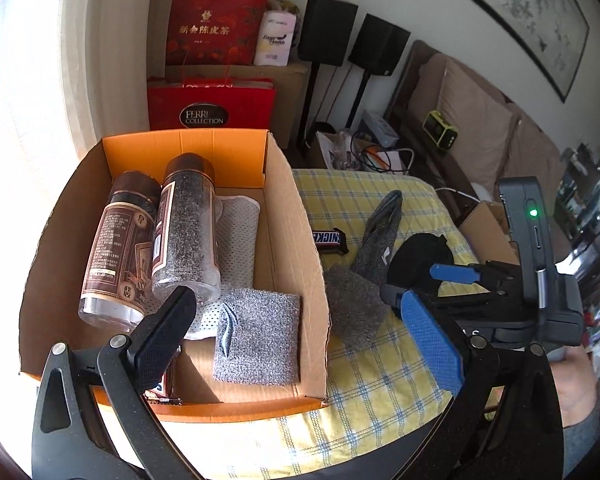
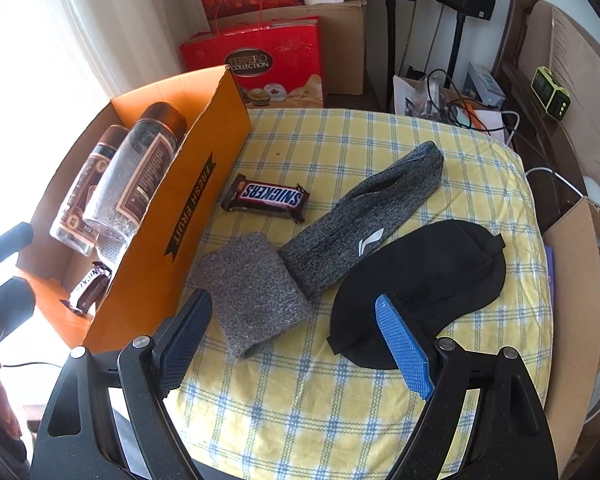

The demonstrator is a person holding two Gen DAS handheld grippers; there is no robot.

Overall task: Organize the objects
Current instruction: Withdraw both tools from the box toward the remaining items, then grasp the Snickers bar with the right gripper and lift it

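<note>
Left wrist view: left gripper (image 1: 300,320) jaws spread wide, empty, above the orange cardboard box (image 1: 292,216) holding two clear bottles (image 1: 184,228) and a grey knitted wristband (image 1: 260,336).

Right wrist view: right gripper (image 2: 296,336) jaws wide, empty, over a second grey wristband (image 2: 256,292) beside the box on the yellow checked surface (image 2: 340,400).

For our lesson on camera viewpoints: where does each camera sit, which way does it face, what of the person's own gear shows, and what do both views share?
Left wrist: on the left tool, angled down into the box holding two bottles; its own open fingers show, plus the right tool and a hand.
Right wrist: on the right tool, angled down at the cloth with pad, headband and mask; its open fingers show.
Shared: box, bottles, Snickers, pad, headband, mask.
</note>
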